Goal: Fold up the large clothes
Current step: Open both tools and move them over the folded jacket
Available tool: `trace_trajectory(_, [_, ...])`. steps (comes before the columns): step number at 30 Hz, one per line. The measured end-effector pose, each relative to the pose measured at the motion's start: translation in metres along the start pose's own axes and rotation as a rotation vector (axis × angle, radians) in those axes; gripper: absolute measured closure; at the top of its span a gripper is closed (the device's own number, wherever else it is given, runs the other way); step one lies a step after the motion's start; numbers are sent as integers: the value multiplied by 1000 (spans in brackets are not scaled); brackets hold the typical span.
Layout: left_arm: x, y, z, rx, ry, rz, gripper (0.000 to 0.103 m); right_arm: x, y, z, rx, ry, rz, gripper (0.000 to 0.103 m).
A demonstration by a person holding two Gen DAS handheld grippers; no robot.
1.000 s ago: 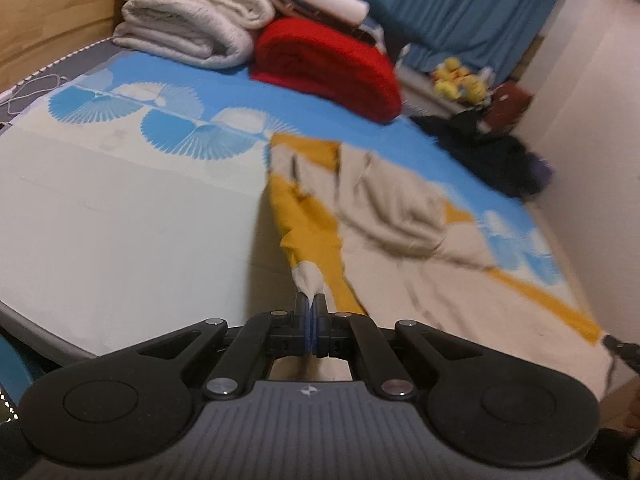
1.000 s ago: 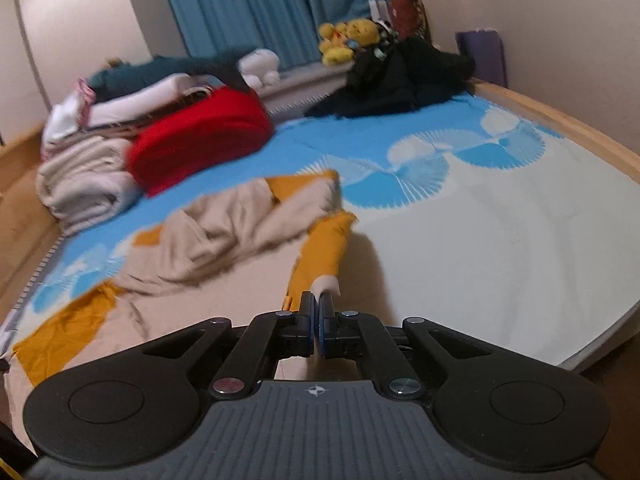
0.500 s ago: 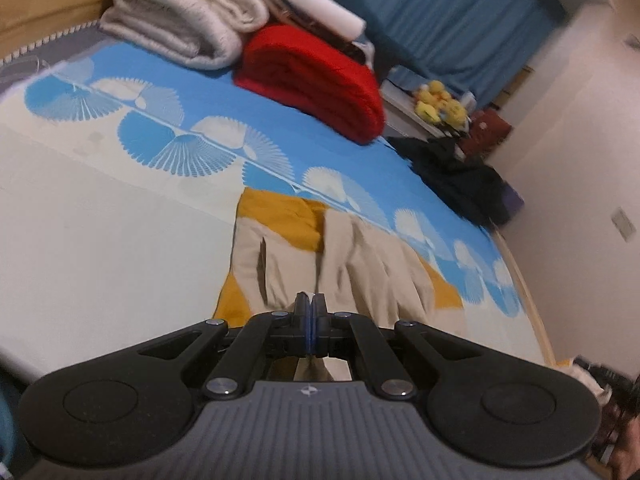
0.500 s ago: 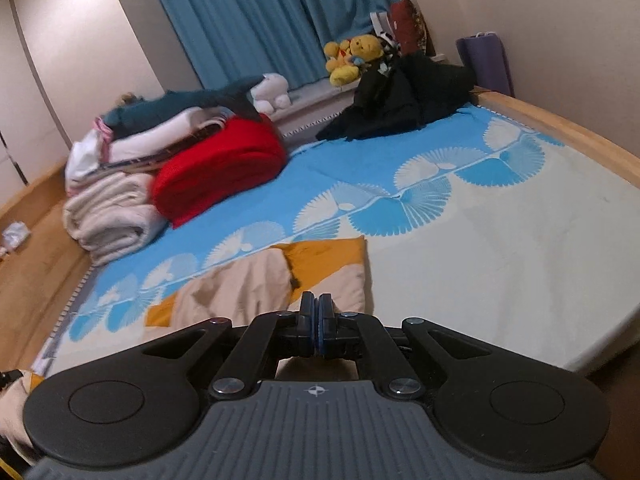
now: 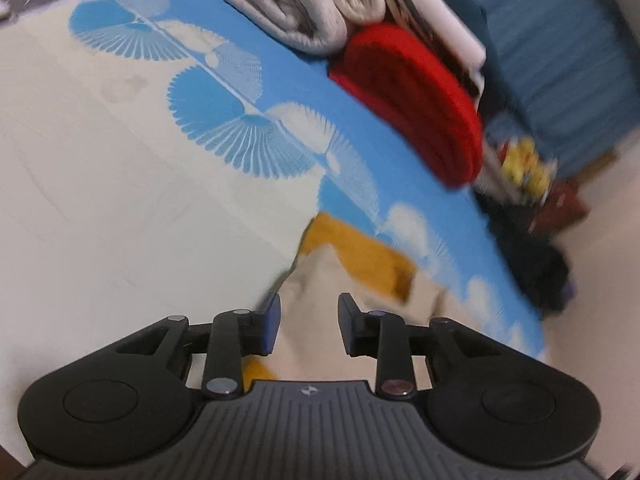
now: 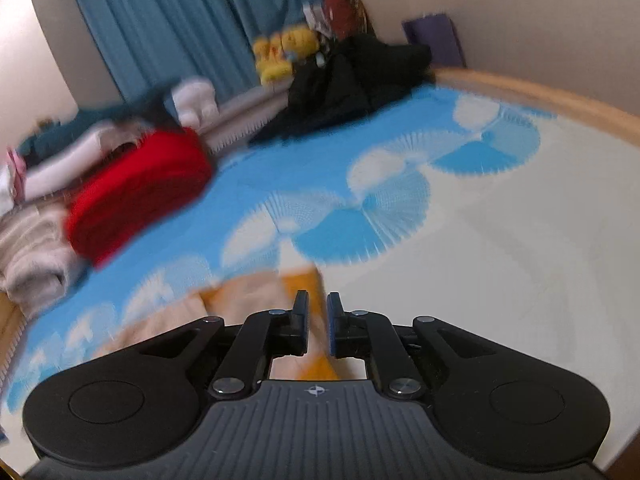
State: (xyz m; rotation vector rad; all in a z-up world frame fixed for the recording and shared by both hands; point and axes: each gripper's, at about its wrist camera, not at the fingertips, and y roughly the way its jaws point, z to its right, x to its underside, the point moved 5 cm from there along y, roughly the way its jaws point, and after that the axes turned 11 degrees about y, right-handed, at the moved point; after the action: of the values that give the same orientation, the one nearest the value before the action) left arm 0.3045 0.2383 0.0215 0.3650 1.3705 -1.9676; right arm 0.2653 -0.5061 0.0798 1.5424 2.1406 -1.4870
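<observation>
A beige garment with mustard-yellow panels [image 5: 352, 256] lies folded over on the bed, just beyond and under both grippers. My left gripper [image 5: 308, 312] hovers low over its near edge, its jaws opening with a wide gap and the cloth lying below them, not pinched. In the right wrist view the same garment [image 6: 256, 292] spreads to the left, and my right gripper [image 6: 318, 310] is over its yellow corner, jaws opening with a narrow gap and the cloth loose beneath.
The bed sheet [image 5: 120, 208] is cream with blue fan prints. A red folded blanket [image 5: 416, 100] and stacked grey and white bedding [image 5: 312, 4] sit at the far side. Dark clothes [image 6: 352, 80], yellow plush toys [image 6: 284, 52] and blue curtains [image 6: 192, 12] lie beyond.
Both grippers carried the garment's edge forward and down onto the bed, folding it over. Both jaws, shut on the cloth before, now stand apart with the cloth released.
</observation>
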Motion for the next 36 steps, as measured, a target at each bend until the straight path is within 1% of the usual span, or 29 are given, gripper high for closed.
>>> trace_trajectory(1, [3,6,3,-15,46,-25,70,3,5,-2,8,-20,-20,93])
trace_trajectory(2, [6,9,7,-32,88,-39,70,5,8,-6,-14,-48,-17,90])
trace_trajectory(4, [14,15,14,-81,178,-60,70,11,15,-13,-26,-118,-38,73])
trace_trajectory(6, [22,22,17,-111,223,-82,67,22,27,-13,-13,-149,-84,70])
trace_trajectory(8, [30,27,18,-129,238,-94,66,34,38,-11,-9,-162,-142,70])
trace_trajectory(9, [32,31,18,-138,242,-101,66,37,43,-11,-2,-174,-159,68])
trace_trajectory(11, [35,36,21,-152,249,-113,65,43,46,-14,8,-201,-165,65])
trace_trajectory(12, [36,39,22,-159,252,-118,65,45,49,-14,11,-206,-165,63])
trace_trajectory(14, [36,46,26,-175,252,-129,62,48,55,-10,40,-201,-181,63])
trace_trajectory(18, [35,55,32,-213,233,-132,61,44,63,-9,55,-185,-161,63])
trace_trajectory(20, [33,60,34,-224,214,-133,57,45,70,-9,51,-175,-177,62])
trace_trajectory(22, [31,65,33,-233,196,-136,57,48,77,-11,44,-182,-199,58])
trace_trajectory(23, [30,67,33,-240,186,-140,54,51,81,-12,41,-187,-213,57])
trace_trajectory(25, [30,71,31,-254,170,-149,53,56,89,-14,42,-191,-246,56])
trace_trajectory(27, [29,74,28,-257,157,-160,53,60,96,-14,50,-197,-268,56])
trace_trajectory(32, [28,80,18,-259,133,-183,52,63,105,-15,51,-187,-281,56])
trace_trajectory(36, [30,88,11,-239,102,-221,49,66,108,-16,45,-203,-286,55])
